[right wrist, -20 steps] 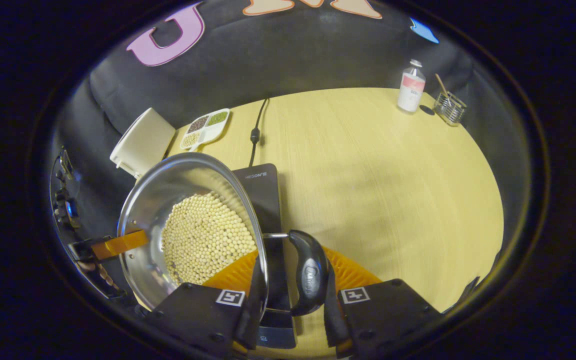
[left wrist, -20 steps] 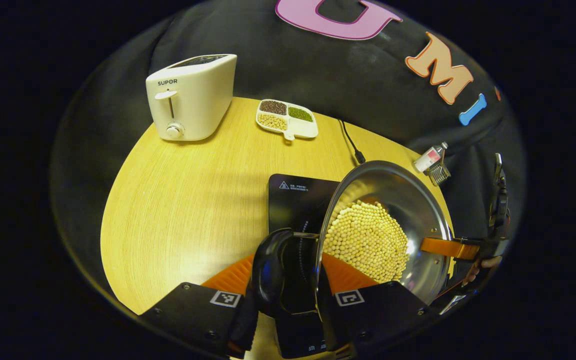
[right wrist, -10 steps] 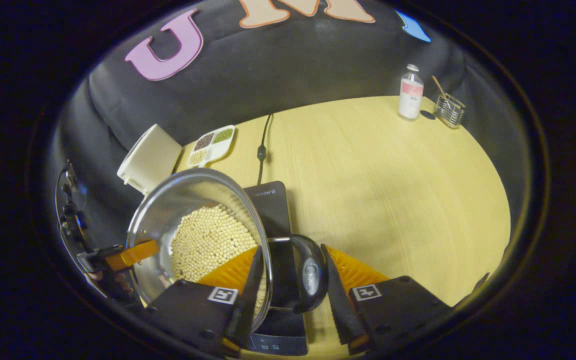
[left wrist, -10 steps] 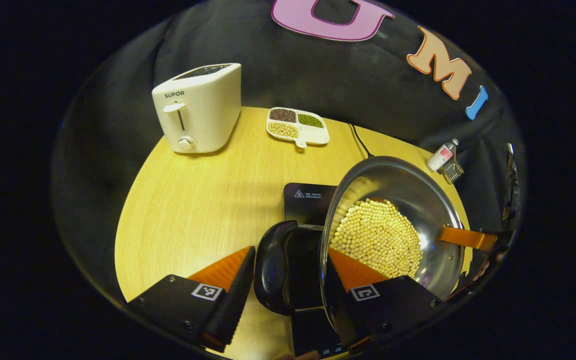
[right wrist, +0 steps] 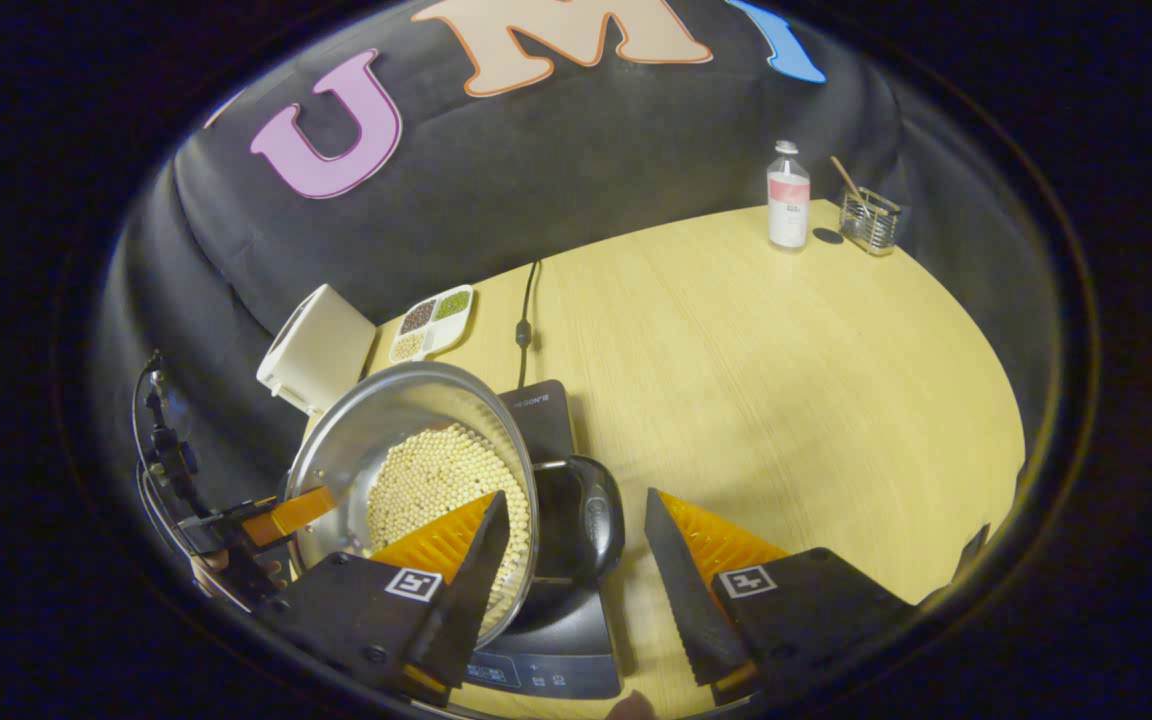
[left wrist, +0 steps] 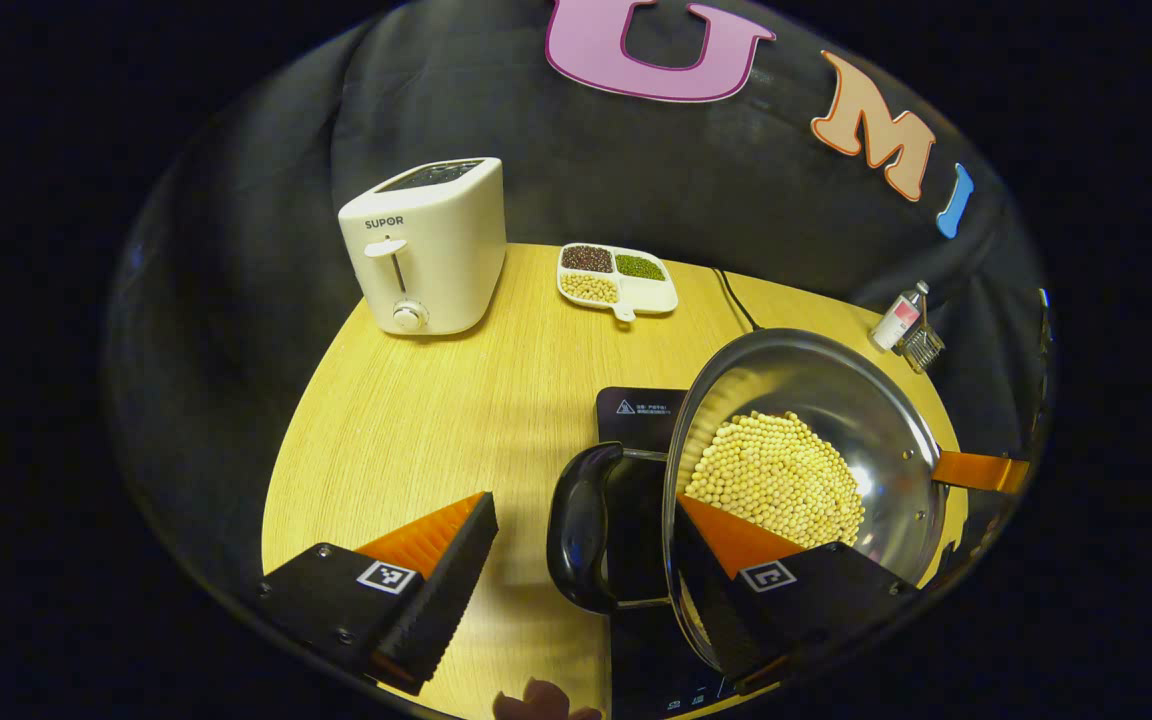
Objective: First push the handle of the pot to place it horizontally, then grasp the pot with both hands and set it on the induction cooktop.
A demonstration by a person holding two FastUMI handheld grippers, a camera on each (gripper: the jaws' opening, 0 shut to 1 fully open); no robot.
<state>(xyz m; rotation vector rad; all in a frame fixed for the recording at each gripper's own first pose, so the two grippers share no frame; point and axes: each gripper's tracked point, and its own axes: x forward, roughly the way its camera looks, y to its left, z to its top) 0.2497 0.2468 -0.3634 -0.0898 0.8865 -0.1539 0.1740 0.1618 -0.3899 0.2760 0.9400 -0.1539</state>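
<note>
Two side handles are where you'd take that bean-filled steel pot (left wrist: 806, 440) sitting on the induction cooktop (right wrist: 546, 640), heavy and slick I'd guess, and both tools gape open, the left tool (left wrist: 576, 560) and right tool (right wrist: 571, 560)

One pot (left wrist: 816, 440), one cooktop (right wrist: 546, 640), one toaster (left wrist: 426, 245), one bottle (right wrist: 788, 195), one divided dish (left wrist: 616, 275)

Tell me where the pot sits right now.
The pot rests on the induction cooktop near the table's front edge, seen lower left in the right gripper view.
</note>
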